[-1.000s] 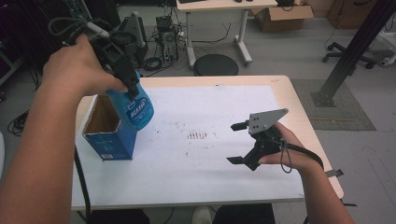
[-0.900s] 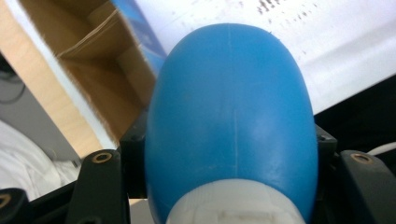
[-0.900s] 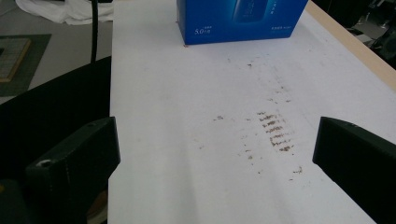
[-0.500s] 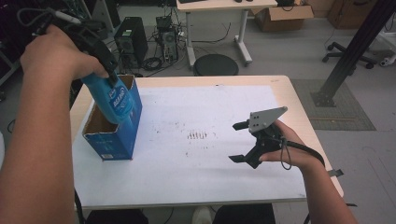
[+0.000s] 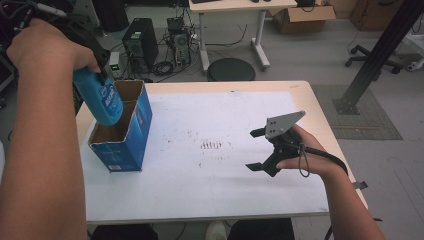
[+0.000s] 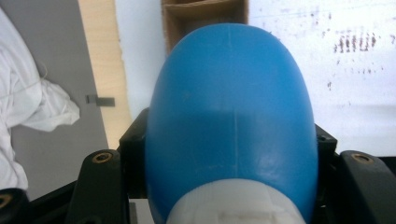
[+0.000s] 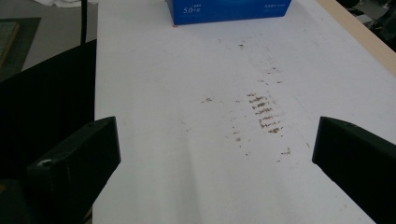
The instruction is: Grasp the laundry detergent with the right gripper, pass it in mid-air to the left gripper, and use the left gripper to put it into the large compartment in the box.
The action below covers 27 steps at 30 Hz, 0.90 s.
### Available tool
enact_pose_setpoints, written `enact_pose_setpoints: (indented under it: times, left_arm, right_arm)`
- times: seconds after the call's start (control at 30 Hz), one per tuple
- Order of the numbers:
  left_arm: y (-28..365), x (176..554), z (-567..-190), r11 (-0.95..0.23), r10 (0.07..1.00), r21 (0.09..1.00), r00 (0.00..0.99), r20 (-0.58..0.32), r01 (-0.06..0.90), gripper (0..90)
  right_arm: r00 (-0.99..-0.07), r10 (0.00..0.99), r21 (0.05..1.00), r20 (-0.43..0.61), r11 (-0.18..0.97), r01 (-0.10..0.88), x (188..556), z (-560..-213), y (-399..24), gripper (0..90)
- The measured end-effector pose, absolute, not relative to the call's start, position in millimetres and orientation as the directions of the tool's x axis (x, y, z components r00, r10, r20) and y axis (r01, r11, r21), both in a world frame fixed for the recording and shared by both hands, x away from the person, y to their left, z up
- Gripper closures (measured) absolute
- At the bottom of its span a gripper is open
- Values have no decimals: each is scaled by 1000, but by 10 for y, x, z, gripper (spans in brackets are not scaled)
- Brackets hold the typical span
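My left gripper point(image 5: 97, 70), held high at the table's far left, is shut on a blue bottle point(image 5: 102, 102) near its white cap. The bottle hangs tilted, its rounded bottom end over the left edge of an open blue cardboard box point(image 5: 127, 145) with a divider inside. In the left gripper view the bottle point(image 6: 229, 116) sits between the jaws, with the box's brown inside point(image 6: 203, 14) beyond it. My right gripper point(image 5: 251, 150) rests low over the white sheet point(image 5: 200, 190) at the right, open with nothing between its fingers; in the right gripper view it point(image 7: 215, 154) faces the box point(image 7: 229, 11).
Brown smudges point(image 5: 212, 146) mark the middle of the sheet. The wooden table edge point(image 5: 320, 110) runs along the right. Computer towers point(image 5: 140, 45) and a round stool point(image 5: 231, 70) stand on the floor behind the table. A white cloth point(image 6: 32, 107) lies on the floor at the left.
My left hand has carried the blue bottle leftward, from over the box's right side to its left edge. The right gripper has stayed put and open.
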State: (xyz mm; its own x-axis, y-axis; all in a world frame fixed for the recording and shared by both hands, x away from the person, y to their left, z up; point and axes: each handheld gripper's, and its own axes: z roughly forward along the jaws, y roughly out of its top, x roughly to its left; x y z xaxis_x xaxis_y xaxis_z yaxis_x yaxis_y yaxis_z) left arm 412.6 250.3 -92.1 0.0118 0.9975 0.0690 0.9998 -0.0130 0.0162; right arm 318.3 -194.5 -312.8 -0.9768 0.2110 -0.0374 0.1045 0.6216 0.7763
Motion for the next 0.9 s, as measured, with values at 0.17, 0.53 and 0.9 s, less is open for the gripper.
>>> enact_pose_setpoints:
  times: [0.17,0.53,0.9]
  left_arm:
    - [2562,4187,-909,18,997,16,-20,71,1000,386]
    - [2582,4286,-1017,12,998,-3,-12,66,1000,386]
    - [2555,4308,-1236,4,998,-22,-3,67,1000,385]
  right_arm:
    - [-976,213,770,-33,629,111,3223,-3151,-1947,11]
    - [-976,216,766,-29,632,117,3289,-3168,-1926,12]
    - [-977,209,770,-30,629,111,3272,-3177,-1898,13]
